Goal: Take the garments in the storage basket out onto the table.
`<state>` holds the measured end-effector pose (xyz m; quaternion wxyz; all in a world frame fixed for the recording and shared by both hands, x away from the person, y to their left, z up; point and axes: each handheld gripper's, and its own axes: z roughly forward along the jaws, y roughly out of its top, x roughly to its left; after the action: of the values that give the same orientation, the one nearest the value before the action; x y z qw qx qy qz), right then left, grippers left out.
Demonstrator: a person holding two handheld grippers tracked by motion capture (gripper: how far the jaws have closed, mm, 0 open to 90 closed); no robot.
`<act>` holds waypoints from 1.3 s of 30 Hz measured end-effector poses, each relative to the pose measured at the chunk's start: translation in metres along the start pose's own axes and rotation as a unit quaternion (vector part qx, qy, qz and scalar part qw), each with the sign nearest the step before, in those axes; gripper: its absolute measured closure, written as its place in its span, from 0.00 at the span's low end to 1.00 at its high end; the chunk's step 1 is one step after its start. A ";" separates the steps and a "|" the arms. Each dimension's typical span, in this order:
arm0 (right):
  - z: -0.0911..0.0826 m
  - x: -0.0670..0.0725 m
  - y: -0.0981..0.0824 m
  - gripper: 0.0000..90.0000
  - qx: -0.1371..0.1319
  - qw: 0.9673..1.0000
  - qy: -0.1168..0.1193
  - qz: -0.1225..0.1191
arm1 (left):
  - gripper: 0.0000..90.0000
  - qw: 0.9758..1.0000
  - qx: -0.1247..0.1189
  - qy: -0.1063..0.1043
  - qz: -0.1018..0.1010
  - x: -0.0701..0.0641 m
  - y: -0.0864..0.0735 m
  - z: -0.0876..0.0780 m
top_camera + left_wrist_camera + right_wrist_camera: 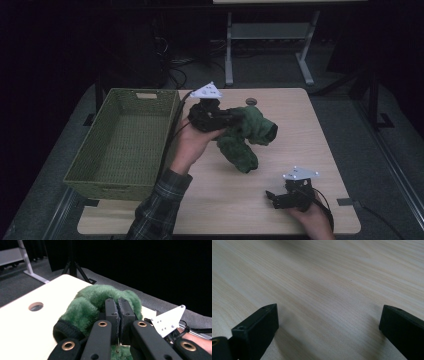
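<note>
A green fleece cloth with a black cuff [247, 135] is bunched at the middle of the wooden table [300, 140], its lower end resting on the top. My left gripper [235, 116] comes in from the left of it and is shut on the cloth's upper fold. In the left gripper view the two pads [111, 312] press together, with the green fleece [87, 305] bulging around them. My right gripper [270, 196] rests low at the front right, well apart from the cloth. Its jaws [329, 312] stand open over bare wood with nothing between them.
A green woven basket [110, 189] stands along the table's left side, with nothing inside it. A round cable hole [251, 101] sits near the far edge. Behind the table, a white desk frame [229, 50] stands on dark carpet.
</note>
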<state>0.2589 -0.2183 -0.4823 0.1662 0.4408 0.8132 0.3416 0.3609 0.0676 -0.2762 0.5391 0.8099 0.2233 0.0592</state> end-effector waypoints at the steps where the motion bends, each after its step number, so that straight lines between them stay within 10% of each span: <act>1: 0.000 0.000 0.000 0.02 0.000 1.000 0.000 0.000 | 0.98 1.000 0.001 -0.002 -0.005 -0.001 -0.002 0.006; 20: 0.000 0.000 0.000 0.02 -0.001 1.000 0.000 0.000 | 0.97 0.997 0.061 -0.020 -0.033 -0.002 -0.054 0.099; 30: 0.000 0.000 0.000 0.02 0.001 1.000 0.000 0.001 | 0.88 0.997 0.071 -0.023 -0.032 0.001 -0.063 0.108; 39: 0.000 0.000 0.000 0.02 0.001 1.000 0.000 0.001 | 0.51 0.996 0.085 -0.009 -0.001 -0.002 -0.062 0.092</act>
<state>0.2588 -0.2182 -0.4824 0.1655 0.4415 0.8131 0.3413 0.3721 0.0084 -0.3699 0.4704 0.8531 0.2236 0.0320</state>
